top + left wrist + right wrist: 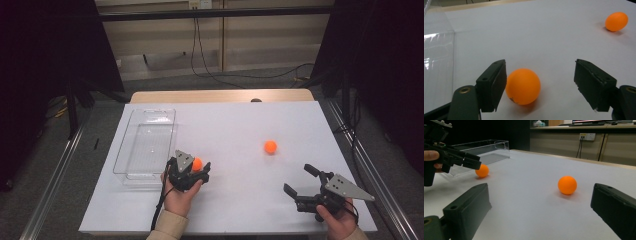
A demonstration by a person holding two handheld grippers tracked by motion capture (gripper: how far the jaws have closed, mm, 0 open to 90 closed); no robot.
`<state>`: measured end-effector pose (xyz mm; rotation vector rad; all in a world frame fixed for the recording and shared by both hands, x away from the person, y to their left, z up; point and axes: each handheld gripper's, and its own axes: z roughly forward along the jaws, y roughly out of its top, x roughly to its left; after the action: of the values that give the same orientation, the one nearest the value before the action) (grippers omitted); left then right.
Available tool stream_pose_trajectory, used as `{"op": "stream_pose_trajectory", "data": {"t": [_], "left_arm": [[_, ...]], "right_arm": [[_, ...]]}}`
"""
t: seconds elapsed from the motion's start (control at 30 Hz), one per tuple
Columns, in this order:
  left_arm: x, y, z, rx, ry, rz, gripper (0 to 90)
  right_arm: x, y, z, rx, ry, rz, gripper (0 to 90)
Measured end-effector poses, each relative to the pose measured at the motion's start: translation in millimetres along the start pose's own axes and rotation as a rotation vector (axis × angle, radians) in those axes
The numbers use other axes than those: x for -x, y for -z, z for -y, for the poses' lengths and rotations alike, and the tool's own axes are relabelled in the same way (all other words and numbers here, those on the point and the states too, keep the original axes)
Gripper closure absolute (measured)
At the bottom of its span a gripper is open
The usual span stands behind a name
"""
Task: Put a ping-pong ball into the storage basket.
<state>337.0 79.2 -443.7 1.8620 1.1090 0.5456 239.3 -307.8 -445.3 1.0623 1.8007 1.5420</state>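
Now our left gripper [540,85] brackets the near orange ball [523,86], one pad touching, jaws unclenched; our right gripper [301,181] gapes empty beside the far ball [270,146].

Your left tongs [199,169] sit low at the near left of the table, jaws partly apart, one pad [496,83] in contact on one side only. Your right tongs [300,181] rest at the near right, jaws spread wide, nothing between them.
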Motion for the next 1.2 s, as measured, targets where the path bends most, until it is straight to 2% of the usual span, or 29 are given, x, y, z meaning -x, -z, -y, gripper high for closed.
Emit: {"op": "stream_pose_trajectory", "data": {"t": [0.4,0.73,0.97,1.07,1.2], "left_arm": [[-3.5,-8.0,1.5,-0.033,0.010,-0.033,27.9],[-4.1,-14.8,3.3,-0.064,0.016,-0.032,30.0],[-5.5,-19.8,5.0,-0.096,0.018,-0.037,34.3],[-6.7,-20.0,5.0,-0.101,0.028,-0.038,39.6],[-6.4,-20.7,5.1,-0.103,0.032,-0.037,42.3]], "right_arm": [[-0.4,0.1,0.0,-0.001,-0.002,-0.002,1.8],[0.0,0.0,0.1,0.001,0.000,-0.002,1.8],[-0.4,0.1,-0.1,0.003,-0.005,-0.003,1.8],[0.0,0.2,0.1,0.001,-0.004,-0.002,1.8],[0.3,0.2,0.2,0.001,-0.003,-0.002,1.8]]}}
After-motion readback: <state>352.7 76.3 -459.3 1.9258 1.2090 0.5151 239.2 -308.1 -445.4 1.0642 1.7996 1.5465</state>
